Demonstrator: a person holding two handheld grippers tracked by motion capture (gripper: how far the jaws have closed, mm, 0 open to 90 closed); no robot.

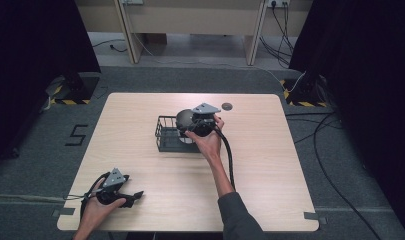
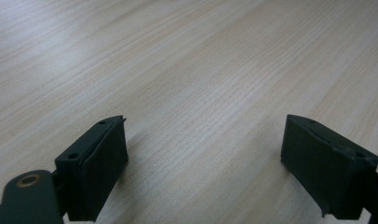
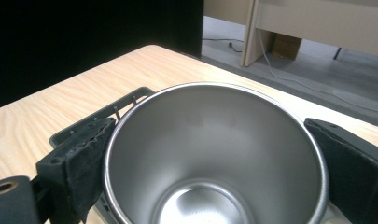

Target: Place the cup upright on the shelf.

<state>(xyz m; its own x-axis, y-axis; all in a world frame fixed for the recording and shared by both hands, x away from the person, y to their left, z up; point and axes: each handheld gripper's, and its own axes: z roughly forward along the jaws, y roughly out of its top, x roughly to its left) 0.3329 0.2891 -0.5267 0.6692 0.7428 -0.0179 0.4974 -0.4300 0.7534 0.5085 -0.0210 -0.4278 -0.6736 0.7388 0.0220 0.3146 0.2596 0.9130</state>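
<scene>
Light wooden table (image 1: 270,170) with visible grain, standing on grey carpet floor (image 1: 340,200). Black curtains (image 1: 35,45) on both sides, very dark, hiding the walls there. Behind the table, a pale wooden bench or desk frame (image 1: 190,20) with slanted legs, on lighter floor. Black cables (image 1: 330,145) lying across the carpet at the right. Yellow-black striped bases (image 1: 65,100) near both far corners, probably feet of stands. Dark mark shaped like a "5" (image 1: 76,135) on the carpet at the left. Even, soft light, no hard shadows.
</scene>
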